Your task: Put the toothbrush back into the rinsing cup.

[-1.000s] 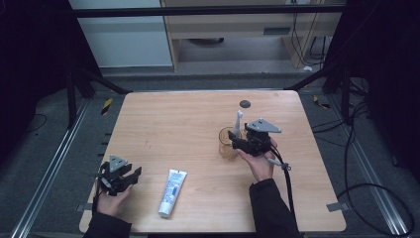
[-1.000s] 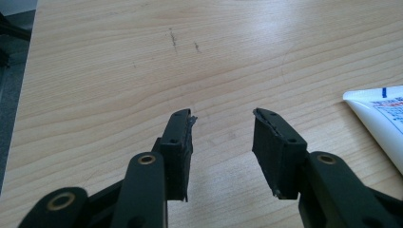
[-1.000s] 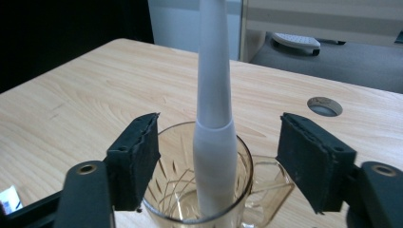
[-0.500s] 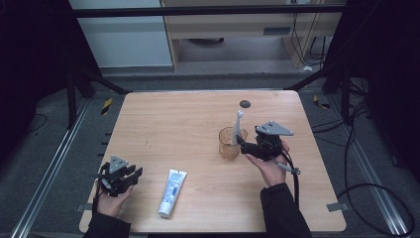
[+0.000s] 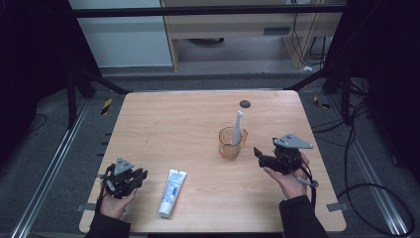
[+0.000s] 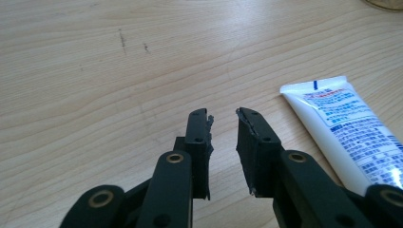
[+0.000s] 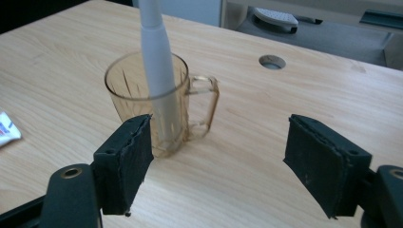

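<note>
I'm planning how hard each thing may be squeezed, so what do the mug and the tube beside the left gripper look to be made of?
The mug looks like clear amber-tinted plastic or glass: you see the toothbrush handle through its ribbed, glossy wall. Which of the two, I cannot tell. The tube looks like soft white plastic laminate, smooth with a slight sheen, blue print and a flat crimped end.

- The left gripper (image 6: 223,118) hangs low over the wooden table (image 6: 95,71), its two black jaws drawn in close with a narrow gap and nothing between them; they have just been closing.
- A white toothpaste tube (image 6: 347,128) with blue print lies flat just to the right of the jaws, apart from them.
- Faint dark scuffs mark the wood farther off.
</note>
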A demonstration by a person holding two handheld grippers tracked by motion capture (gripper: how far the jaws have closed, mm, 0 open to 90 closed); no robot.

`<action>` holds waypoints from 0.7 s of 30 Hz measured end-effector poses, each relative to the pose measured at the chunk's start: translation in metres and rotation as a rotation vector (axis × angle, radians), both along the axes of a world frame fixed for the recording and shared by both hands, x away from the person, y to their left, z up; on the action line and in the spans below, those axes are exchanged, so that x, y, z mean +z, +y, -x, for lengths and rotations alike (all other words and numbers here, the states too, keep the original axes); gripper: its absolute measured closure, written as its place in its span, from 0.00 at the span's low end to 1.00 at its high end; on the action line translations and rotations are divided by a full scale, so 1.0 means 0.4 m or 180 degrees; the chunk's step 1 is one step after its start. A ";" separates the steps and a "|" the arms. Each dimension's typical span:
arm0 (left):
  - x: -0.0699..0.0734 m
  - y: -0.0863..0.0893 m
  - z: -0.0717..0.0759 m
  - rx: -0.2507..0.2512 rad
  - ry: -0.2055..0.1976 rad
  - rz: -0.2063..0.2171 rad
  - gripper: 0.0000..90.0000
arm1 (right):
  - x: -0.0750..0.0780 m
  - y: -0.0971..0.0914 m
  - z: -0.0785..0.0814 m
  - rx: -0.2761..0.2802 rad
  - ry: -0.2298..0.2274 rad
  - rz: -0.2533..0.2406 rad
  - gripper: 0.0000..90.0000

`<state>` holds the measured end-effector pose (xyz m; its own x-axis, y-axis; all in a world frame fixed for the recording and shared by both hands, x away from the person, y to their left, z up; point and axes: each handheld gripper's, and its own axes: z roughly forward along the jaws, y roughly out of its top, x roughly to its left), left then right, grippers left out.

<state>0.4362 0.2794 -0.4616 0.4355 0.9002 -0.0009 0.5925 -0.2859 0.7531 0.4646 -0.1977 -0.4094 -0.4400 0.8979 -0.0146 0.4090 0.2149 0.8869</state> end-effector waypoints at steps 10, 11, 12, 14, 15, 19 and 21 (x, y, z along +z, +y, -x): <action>0.013 -0.032 -0.005 -0.0122 0.0040 0.0099 0.75 | -0.045 -0.051 0.022 -0.0087 0.0123 0.0063 0.26; 0.013 -0.035 -0.005 -0.0146 0.0050 0.0106 0.74 | -0.048 -0.054 0.024 -0.0098 0.0129 0.0066 0.26; 0.014 -0.038 -0.005 -0.0161 0.0059 0.0121 0.72 | -0.052 -0.058 0.026 -0.0105 0.0131 0.0083 0.26; 0.016 -0.044 -0.005 -0.0193 0.0075 0.0132 0.69 | -0.061 -0.064 0.028 -0.0127 0.0166 0.0102 0.25; 0.019 -0.047 -0.004 -0.0208 0.0069 0.0138 0.68 | -0.066 -0.066 0.028 -0.0135 0.0169 0.0129 0.25; 0.035 -0.059 0.001 -0.0264 0.0036 0.0136 0.60 | -0.085 -0.080 0.035 -0.0163 0.0218 0.0209 0.24; 0.043 -0.066 0.003 -0.0292 0.0008 0.0141 0.57 | -0.093 -0.090 0.040 -0.0186 0.0248 0.0209 0.24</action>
<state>0.4350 0.2529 -0.4446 0.5160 0.8556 -0.0410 0.5674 -0.3055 0.7647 0.4488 -0.2337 -0.4465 -0.3890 0.9203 -0.0421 0.4896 0.2453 0.8368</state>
